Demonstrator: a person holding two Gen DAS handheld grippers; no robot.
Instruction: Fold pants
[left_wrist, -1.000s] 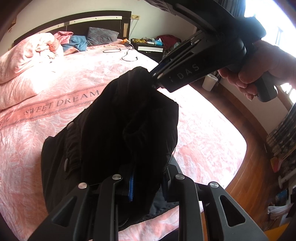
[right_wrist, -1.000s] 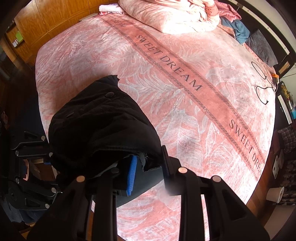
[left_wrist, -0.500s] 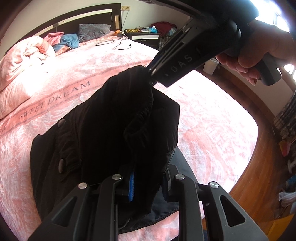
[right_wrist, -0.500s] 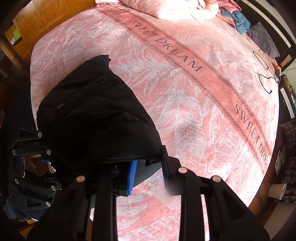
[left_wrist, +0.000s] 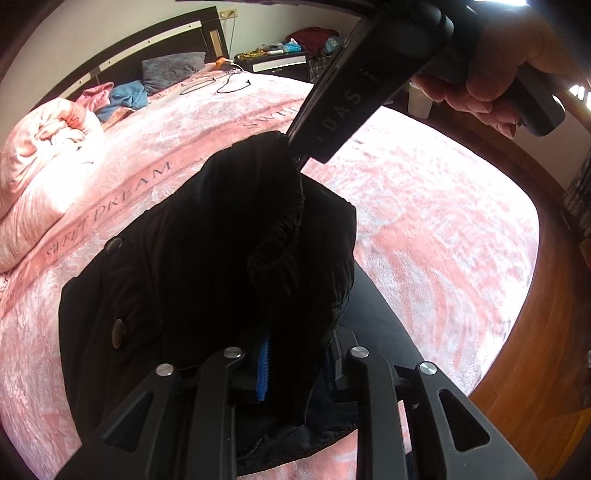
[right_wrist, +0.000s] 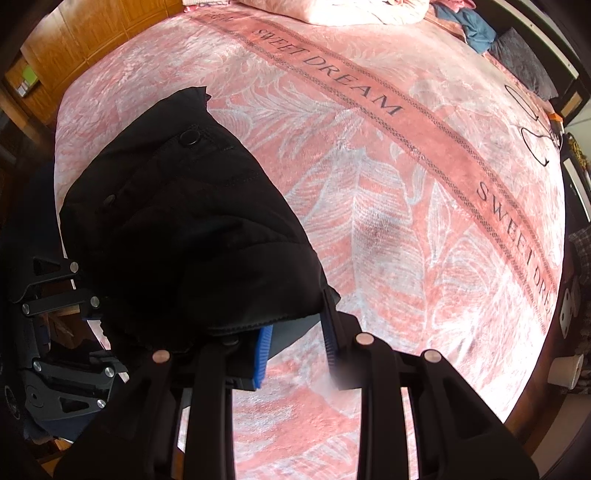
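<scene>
Black pants (left_wrist: 207, 258) hide left jaws' tips; nightstand clutter (left_wrist: 291, 46) indistinct.

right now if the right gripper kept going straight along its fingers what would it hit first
Most likely the pink bedspread directly ahead. The right gripper is already shut on the black pants, so that cloth would land with it; how near the bed is stays unclear.

A: Daylight floods both views, strongest at the right of the left wrist view, where the pink bedspread (left_wrist: 424, 206) washes out almost to white.

B: The black pants (left_wrist: 221, 258) swallow detail; their folds read as near-solid dark.

A: Both frames bow hard at the edges, with black vignetted corners.

B: In the right wrist view, one fingertip (right_wrist: 332, 354) is smeared, while the bedspread's lettering stays crisp.
</scene>
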